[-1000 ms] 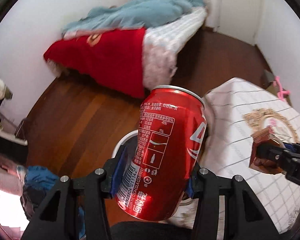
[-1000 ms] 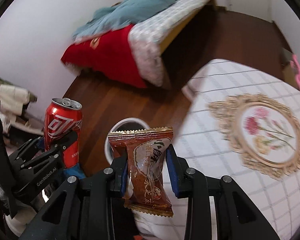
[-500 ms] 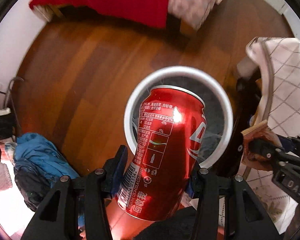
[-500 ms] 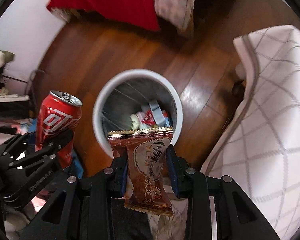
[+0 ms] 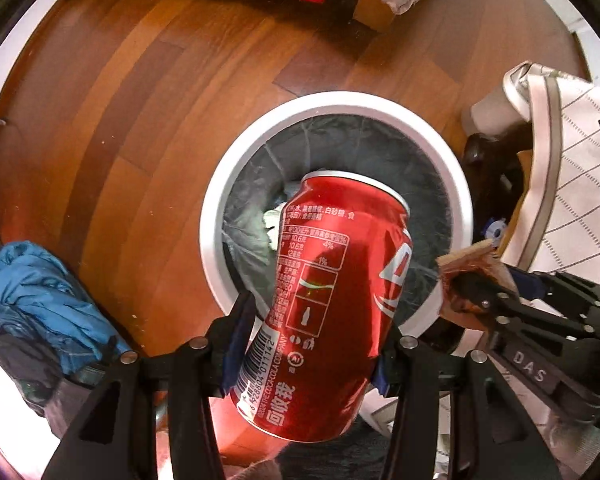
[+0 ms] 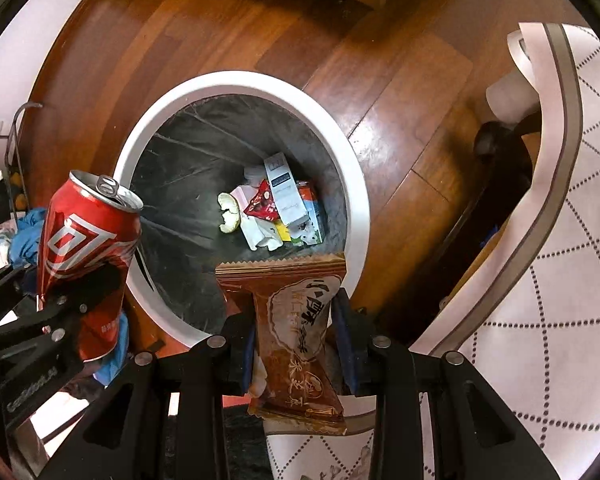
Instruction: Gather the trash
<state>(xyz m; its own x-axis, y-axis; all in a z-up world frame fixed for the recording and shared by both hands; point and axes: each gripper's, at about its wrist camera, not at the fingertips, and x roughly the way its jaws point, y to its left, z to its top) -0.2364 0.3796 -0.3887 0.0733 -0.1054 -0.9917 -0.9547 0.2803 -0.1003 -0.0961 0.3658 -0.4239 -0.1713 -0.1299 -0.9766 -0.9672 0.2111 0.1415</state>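
Left wrist view: a red soda can is seen clamped between the two fingers of the left gripper, tilted, its top end over the mouth of the bin.
Right wrist view: a brown snack wrapper is seen pinched upright between the fingers of the right gripper, its crimped upper edge reaching over the near rim of the bin.
Left gripper: clenched on the soda can; in the right wrist view the can's opened top with its pull tab is shown beside the bin's left rim.
Right gripper: clenched on the snack wrapper; in the left wrist view it is shown at the bin's right rim, just beside the can.
Bin: round, with a white rim and a dark liner, standing on the wooden floor.
Bin contents: a heap of rubbish is shown at the bottom, made up of a white carton, a red triangular wrapper, a pale curl of peel and crumpled white paper.
Beside the bin: a table under a white patterned cloth is shown to the right.
Floor, left: a heap of blue clothing is shown well apart from the bin.
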